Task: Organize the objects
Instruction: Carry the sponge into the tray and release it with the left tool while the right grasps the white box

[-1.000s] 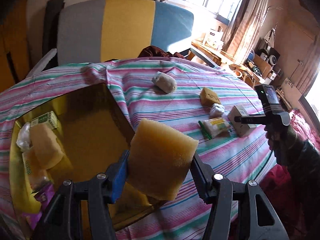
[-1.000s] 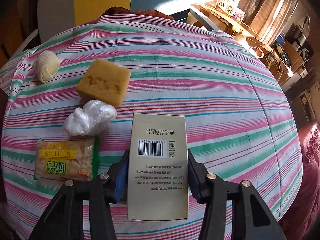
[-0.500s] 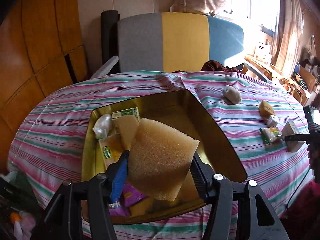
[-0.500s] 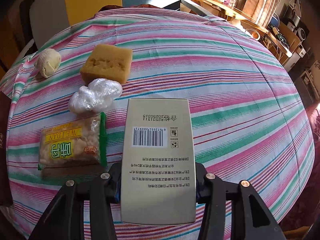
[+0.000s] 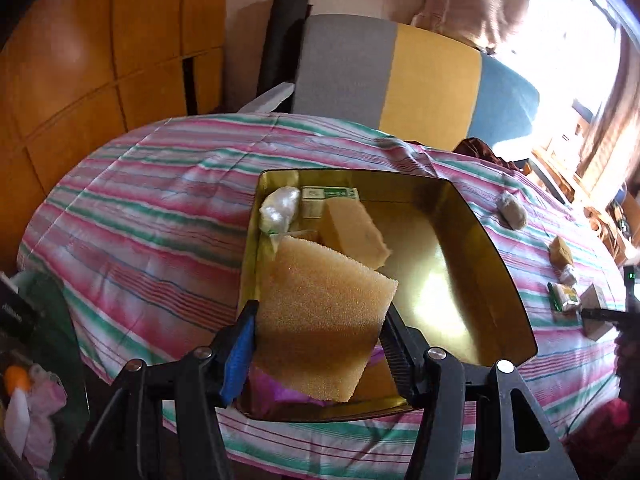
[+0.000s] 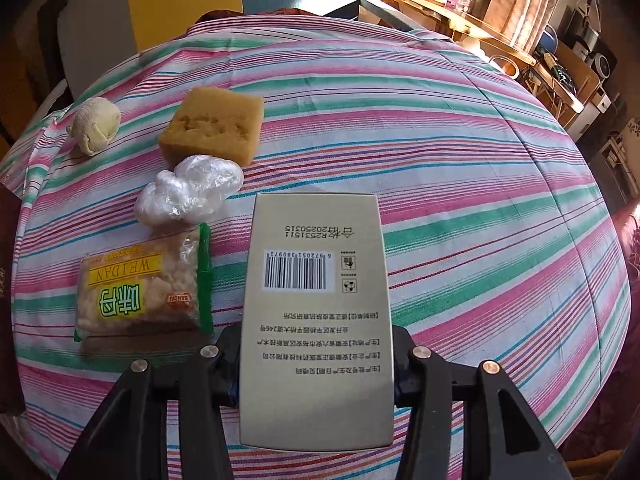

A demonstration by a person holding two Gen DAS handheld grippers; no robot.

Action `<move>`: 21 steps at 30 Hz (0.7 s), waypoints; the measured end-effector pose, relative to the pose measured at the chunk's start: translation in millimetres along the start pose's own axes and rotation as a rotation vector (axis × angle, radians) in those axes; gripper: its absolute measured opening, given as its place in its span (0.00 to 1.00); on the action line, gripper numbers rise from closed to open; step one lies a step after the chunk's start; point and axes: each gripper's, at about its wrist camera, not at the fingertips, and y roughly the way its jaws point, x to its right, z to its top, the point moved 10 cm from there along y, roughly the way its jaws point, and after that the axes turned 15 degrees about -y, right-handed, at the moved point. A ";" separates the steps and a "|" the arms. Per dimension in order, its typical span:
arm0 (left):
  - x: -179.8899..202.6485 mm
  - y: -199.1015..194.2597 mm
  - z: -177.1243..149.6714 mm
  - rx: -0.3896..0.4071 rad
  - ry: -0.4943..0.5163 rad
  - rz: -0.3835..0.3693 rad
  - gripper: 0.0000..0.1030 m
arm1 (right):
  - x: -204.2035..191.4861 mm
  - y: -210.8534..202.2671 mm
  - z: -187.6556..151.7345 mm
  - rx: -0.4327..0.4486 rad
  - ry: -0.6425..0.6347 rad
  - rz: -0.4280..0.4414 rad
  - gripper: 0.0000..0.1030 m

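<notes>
Left gripper [image 5: 318, 346]: fingers clamped on a coarse yellow-orange foam sponge block [image 5: 320, 312], gripped at its near end and tilted, suspended above the near-left part of a gold-coloured rectangular metal tin [image 5: 492, 264]. Inside the tin, far-left corner: a crumpled clear plastic wad [image 5: 280, 208], a small green-and-white carton [image 5: 328, 196] and a second, smoother yellow sponge block [image 5: 354, 230]; something purple [image 5: 272, 386] lies at the near end, partly hidden by the held sponge. The tin sits on a worktop covered in pink, green and white striped cloth [image 5: 152, 220].

Right gripper [image 6: 316, 364]: fingers grasping a pale beige cardboard box with a barcode and printed text [image 6: 316, 300], gripped on its two long sides near the near end, barcode face up; whether it is lifted off the striped cloth [image 6: 460, 184] cannot be told. Just left of the box: a yellow-and-green snack packet labelled WEIDAN [image 6: 140, 288]. Beyond that, touching the packet's far edge, a clear plastic bundle [image 6: 188, 192]; beyond that, a brown-yellow sponge cube [image 6: 212, 124]. Far left, apart from these, a cream-coloured rounded lump [image 6: 96, 124].
</notes>
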 end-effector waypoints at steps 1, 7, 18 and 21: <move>-12.9 0.0 3.5 0.000 -0.038 0.010 0.57 | 0.0 0.4 0.1 -0.001 0.000 0.001 0.49; -58.1 -2.0 13.9 0.018 -0.151 0.061 0.57 | 0.1 3.6 1.1 -0.008 -0.001 0.014 0.49; 43.4 24.7 -10.2 -0.109 0.010 -0.116 0.57 | -2.1 3.4 0.5 -0.004 -0.043 -0.017 0.49; 68.7 38.0 -21.8 -0.150 0.070 -0.132 0.57 | -2.8 3.2 0.1 -0.004 -0.044 -0.018 0.49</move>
